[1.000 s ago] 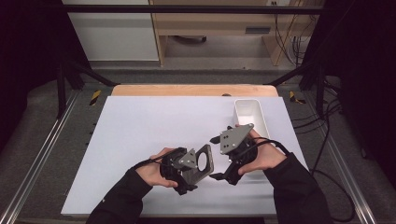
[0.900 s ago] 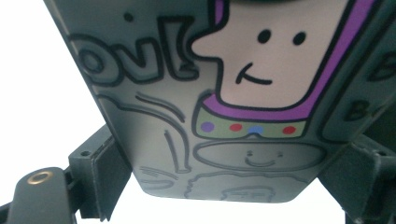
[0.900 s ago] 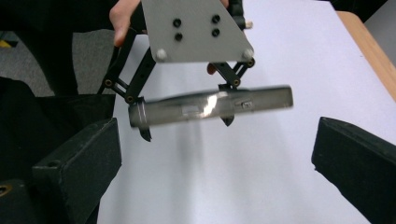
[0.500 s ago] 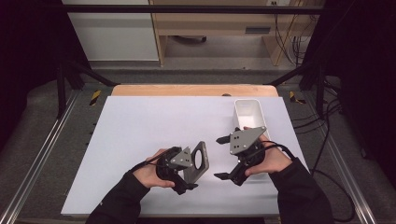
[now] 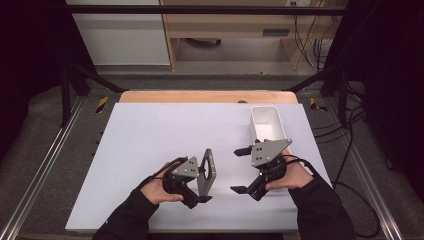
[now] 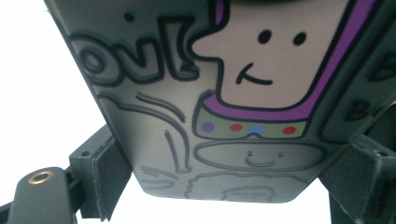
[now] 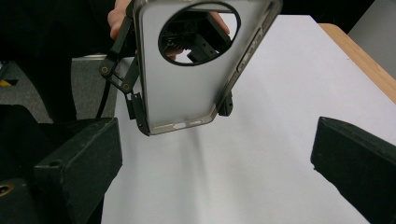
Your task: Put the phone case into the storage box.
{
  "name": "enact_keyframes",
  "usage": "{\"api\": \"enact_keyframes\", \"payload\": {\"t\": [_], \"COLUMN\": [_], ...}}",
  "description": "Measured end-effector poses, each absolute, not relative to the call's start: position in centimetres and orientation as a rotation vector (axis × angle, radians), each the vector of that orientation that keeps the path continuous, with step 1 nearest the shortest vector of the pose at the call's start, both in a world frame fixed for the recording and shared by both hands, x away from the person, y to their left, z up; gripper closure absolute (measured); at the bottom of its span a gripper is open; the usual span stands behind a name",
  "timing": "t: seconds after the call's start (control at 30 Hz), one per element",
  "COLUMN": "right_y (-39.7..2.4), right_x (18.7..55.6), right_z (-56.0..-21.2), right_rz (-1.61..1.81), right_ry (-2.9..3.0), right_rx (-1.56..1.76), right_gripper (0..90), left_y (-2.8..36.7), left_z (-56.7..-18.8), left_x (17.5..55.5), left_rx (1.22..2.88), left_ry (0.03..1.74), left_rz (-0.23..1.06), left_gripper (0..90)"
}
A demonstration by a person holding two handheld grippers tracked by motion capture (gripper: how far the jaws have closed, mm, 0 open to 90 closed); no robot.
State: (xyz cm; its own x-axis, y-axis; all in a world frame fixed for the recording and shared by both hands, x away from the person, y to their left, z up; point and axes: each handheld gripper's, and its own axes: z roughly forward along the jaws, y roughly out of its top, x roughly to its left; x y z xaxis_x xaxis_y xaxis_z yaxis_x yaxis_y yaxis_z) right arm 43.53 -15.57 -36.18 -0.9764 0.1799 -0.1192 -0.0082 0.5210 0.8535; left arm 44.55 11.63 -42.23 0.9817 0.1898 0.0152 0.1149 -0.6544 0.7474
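Observation:
A grey, see-through phone case (image 5: 207,172) with a round camera hole stands on edge just above the white table top (image 5: 150,135). My left gripper (image 5: 204,181) is shut on it near its lower end. In the left gripper view the case's printed cartoon side (image 6: 210,116) spans the space between my two pads (image 6: 100,182). In the right gripper view the case (image 7: 187,88) hangs straight ahead, with the left hand and its gripper (image 7: 126,88) behind it. My right gripper (image 5: 237,170) points left at the case from a short way off, its jaws wide open with nothing between them (image 7: 215,177).
A white rectangular bin (image 5: 267,122) stands at the right of the table, just beyond my right hand. A wooden strip (image 5: 200,96) edges the far side of the table. Cables (image 5: 350,165) trail off past its right edge.
My right gripper has drifted a little right and toward the near edge, away from the bin. The case in my left gripper has turned from lying flatter to standing on edge.

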Motion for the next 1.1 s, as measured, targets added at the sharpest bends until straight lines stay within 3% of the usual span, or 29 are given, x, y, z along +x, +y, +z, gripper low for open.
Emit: {"api": "enact_keyframes", "payload": {"t": [0.37, 1.1], "right_y": [-15.5, -14.3], "right_x": [43.4, 43.3], "right_z": [-36.8, -36.2], "right_rz": [1.505, 1.575], "right_ry": [2.552, 2.522], "right_rx": [0.167, 0.153], "right_gripper": [2.3, 3.0], "left_y": [11.8, 11.7], "left_z": [-42.9, -42.0], "left_x": [44.5, 44.4], "left_rx": [2.213, 2.116], "left_ry": [0.213, 0.172], "left_rz": [0.066, 0.093], "left_gripper": [11.4, 11.4]}}
